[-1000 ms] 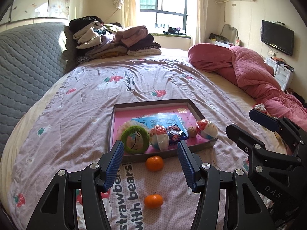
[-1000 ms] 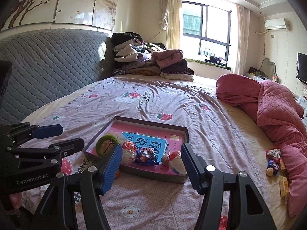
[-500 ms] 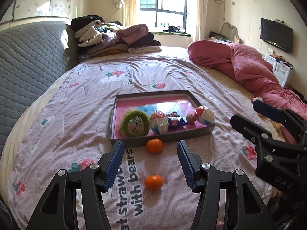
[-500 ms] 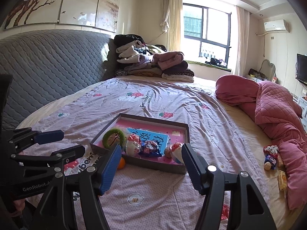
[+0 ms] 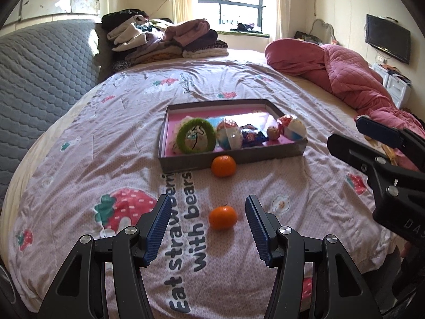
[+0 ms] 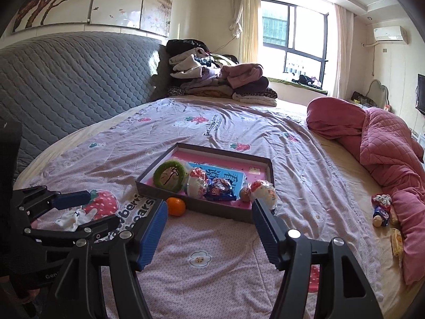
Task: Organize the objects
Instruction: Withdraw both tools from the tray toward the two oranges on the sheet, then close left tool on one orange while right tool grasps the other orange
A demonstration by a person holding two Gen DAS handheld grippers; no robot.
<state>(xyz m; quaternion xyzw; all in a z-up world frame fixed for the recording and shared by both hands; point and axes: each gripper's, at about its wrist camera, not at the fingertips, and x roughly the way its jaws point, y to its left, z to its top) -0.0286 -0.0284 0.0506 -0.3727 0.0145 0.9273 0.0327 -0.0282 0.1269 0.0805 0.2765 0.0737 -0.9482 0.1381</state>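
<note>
Lying on the bed (image 5: pixel 79 159), the near orange (image 5: pixel 222 217) is sitting between the left gripper (image 5: pixel 208 228) jaws, which are standing apart and not touching it. The far orange (image 5: pixel 223 166) is resting against the tray (image 5: pixel 231 158) front wall at 12 o'clock. The right gripper (image 6: pixel 209 228) jaws are standing apart and empty, facing the tray's near edge. Bare bedspread is lying open at 3 and 9 o'clock of the oranges.

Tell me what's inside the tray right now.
Inside the tray: a green ring toy, two wrapped balls, a dark snack packet, a small brown ball. They cover part of a blue card.
</note>
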